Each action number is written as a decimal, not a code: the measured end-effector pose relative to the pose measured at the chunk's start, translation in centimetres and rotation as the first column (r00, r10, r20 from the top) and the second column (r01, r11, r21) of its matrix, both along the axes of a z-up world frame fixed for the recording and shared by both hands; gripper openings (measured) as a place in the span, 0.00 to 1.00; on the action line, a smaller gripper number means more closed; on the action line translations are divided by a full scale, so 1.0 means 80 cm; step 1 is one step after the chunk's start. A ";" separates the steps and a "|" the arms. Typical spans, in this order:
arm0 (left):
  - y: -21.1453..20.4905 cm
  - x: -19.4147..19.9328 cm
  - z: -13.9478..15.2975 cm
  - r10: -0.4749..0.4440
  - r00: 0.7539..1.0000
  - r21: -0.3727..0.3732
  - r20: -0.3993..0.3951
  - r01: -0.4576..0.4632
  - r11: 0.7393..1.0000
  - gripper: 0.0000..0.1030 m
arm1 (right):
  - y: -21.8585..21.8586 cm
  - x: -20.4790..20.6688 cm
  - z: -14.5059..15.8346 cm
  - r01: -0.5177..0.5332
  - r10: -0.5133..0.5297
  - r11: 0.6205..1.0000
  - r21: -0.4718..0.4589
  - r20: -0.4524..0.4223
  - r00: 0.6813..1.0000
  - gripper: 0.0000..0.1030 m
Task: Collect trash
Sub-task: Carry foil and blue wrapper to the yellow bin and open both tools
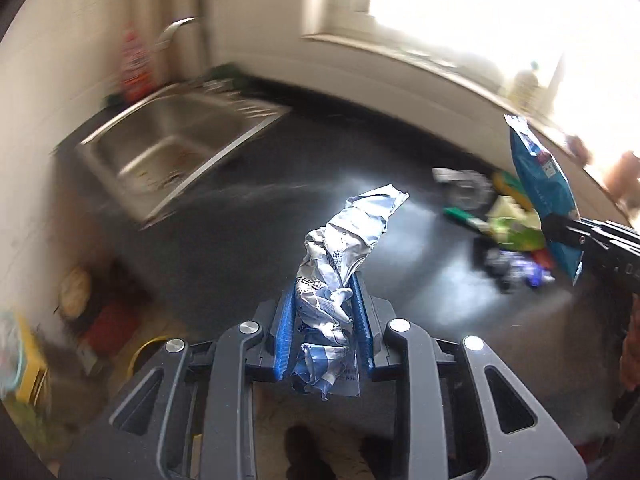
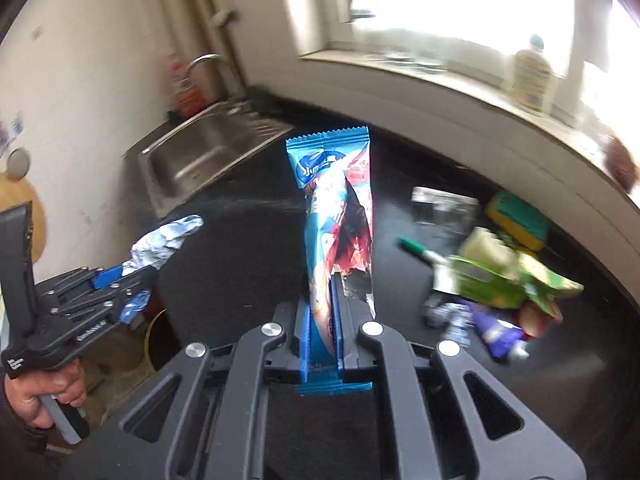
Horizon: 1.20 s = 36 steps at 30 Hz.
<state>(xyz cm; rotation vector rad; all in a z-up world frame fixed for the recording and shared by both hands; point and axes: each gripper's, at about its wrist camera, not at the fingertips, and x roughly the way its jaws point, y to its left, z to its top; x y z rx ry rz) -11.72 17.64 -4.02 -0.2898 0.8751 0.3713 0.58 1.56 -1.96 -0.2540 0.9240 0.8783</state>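
1. Left claw (image 1: 325, 312) clamped on a crumpled silver-white foil wrapper (image 1: 347, 240), lifted clear of the dark table (image 1: 248, 240).
2. Right claw (image 2: 323, 312) clamped tight on a long blue-and-red snack wrapper (image 2: 336, 208), which stands upright above the table.
3. Loose heap of green, purple and clear wrappers (image 2: 492, 280) lies on the table at 3 o'clock in the right wrist view.
4. Steel sink (image 1: 176, 148) sits at 10 o'clock.
5. A hand (image 2: 44, 396) grips the left tool's handle.

Dark counter (image 1: 248, 216), steel sink (image 1: 172, 152), bright window (image 2: 460, 4)
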 end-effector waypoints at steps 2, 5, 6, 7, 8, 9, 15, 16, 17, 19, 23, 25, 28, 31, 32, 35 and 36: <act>0.039 -0.040 -0.020 0.101 0.994 -0.027 -0.028 -0.102 0.994 0.26 | 0.061 -0.029 -0.017 -0.118 0.119 0.993 0.011 -0.038 0.992 0.09; 0.099 -0.105 -0.067 0.254 0.963 -0.042 -0.086 -0.258 0.965 0.26 | 0.157 -0.085 -0.057 -0.296 0.296 0.955 0.013 -0.100 0.950 0.09; 0.122 -0.131 -0.093 0.315 0.942 -0.048 -0.119 -0.322 0.945 0.26 | 0.194 -0.108 -0.079 -0.350 0.348 0.937 0.004 -0.129 0.929 0.10; 0.135 -0.145 -0.109 0.347 0.927 -0.056 -0.138 -0.358 0.932 0.26 | 0.222 -0.126 -0.099 -0.391 0.385 0.920 -0.008 -0.153 0.910 0.10; 0.152 -0.164 -0.127 0.381 0.912 -0.073 -0.152 -0.395 0.916 0.26 | 0.239 -0.140 -0.112 -0.416 0.408 0.909 -0.018 -0.162 0.898 0.10; 0.168 -0.183 -0.147 0.416 0.895 -0.084 -0.165 -0.433 0.898 0.26 | 0.263 -0.160 -0.132 -0.456 0.446 0.889 -0.026 -0.173 0.878 0.09; 0.229 -0.241 -0.266 0.504 0.837 -0.134 -0.213 -0.536 0.833 0.26 | 0.357 -0.224 -0.242 -0.557 0.516 0.823 -0.111 -0.263 0.815 0.10; 0.237 -0.248 -0.281 0.508 0.836 -0.141 -0.210 -0.540 0.830 0.26 | 0.372 -0.228 -0.265 -0.565 0.518 0.815 -0.130 -0.273 0.811 0.10; 0.244 -0.249 -0.300 0.504 0.835 -0.138 -0.219 -0.538 0.831 0.26 | 0.383 -0.230 -0.282 -0.570 0.520 0.808 -0.147 -0.278 0.808 0.10; 0.255 -0.254 -0.338 0.500 0.835 -0.158 -0.228 -0.539 0.828 0.26 | 0.399 -0.236 -0.312 -0.570 0.510 0.801 -0.182 -0.289 0.810 0.10; 0.273 -0.262 -0.381 0.515 0.830 -0.201 -0.213 -0.553 0.808 0.26 | 0.425 -0.246 -0.351 -0.572 0.502 0.792 -0.216 -0.303 0.810 0.09; 0.278 -0.261 -0.397 0.509 0.833 -0.198 -0.215 -0.548 0.813 0.26 | 0.427 -0.245 -0.369 -0.571 0.500 0.787 -0.235 -0.299 0.813 0.10; 0.278 -0.255 -0.405 0.494 0.841 -0.221 -0.222 -0.537 0.814 0.50 | 0.436 -0.244 -0.385 -0.561 0.479 0.793 -0.238 -0.327 0.815 0.11; 0.278 -0.259 -0.400 0.512 0.830 -0.180 -0.223 -0.551 0.815 0.82 | 0.428 -0.234 -0.372 -0.541 0.456 0.812 -0.221 -0.340 0.823 0.46; 0.277 -0.260 -0.396 0.501 0.836 -0.183 -0.222 -0.541 0.821 0.82 | 0.427 -0.234 -0.367 -0.540 0.460 0.813 -0.217 -0.328 0.825 0.49; 0.270 -0.263 -0.375 0.482 0.843 -0.170 -0.240 -0.525 0.834 0.82 | 0.418 -0.238 -0.345 -0.558 0.481 0.800 -0.222 -0.319 0.817 0.53; 0.269 -0.263 -0.366 0.476 0.848 -0.167 -0.235 -0.517 0.839 0.82 | 0.409 -0.239 -0.325 -0.563 0.492 0.801 -0.204 -0.312 0.813 0.54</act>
